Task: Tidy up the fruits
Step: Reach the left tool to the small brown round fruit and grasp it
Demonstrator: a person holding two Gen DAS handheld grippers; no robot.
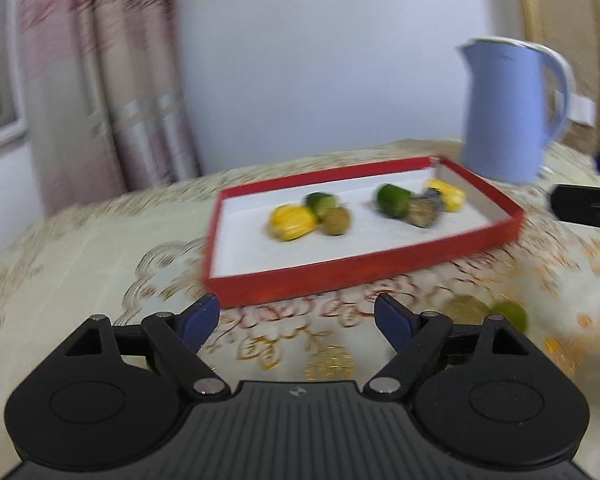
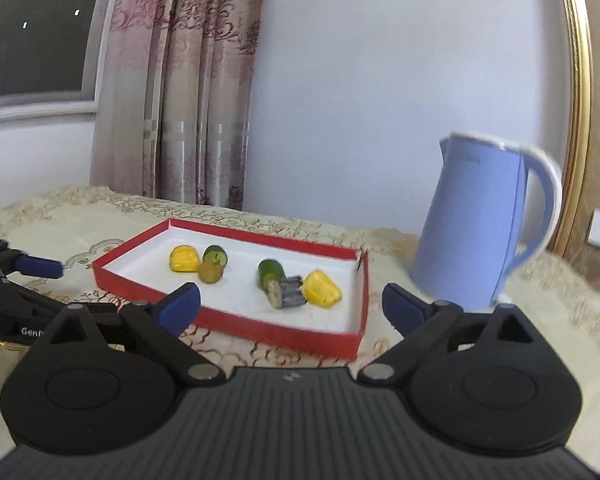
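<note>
A red tray [image 1: 340, 276] with a white floor holds several fruit pieces. At its left lie a yellow piece [image 1: 290, 222], a green one [image 1: 320, 202] and a brown kiwi [image 1: 336, 220]. At its right lie a green piece [image 2: 270, 270], a dark grey one [image 2: 290, 292] and a yellow one [image 2: 322, 289]. A brown fruit [image 1: 466, 310] and a green fruit [image 1: 512, 314] sit on the cloth outside the tray. My left gripper [image 1: 296, 302] is open and empty before the tray's near wall. My right gripper [image 2: 290, 292] is open and empty in front of the tray [image 2: 276, 334].
A tall blue kettle [image 2: 476, 224] stands just right of the tray, close to its far right corner. The table wears a patterned cream cloth [image 1: 100, 264]. A curtain [image 2: 180, 100] and a wall are behind. The left gripper's blue finger [image 2: 40, 266] shows at the right view's left edge.
</note>
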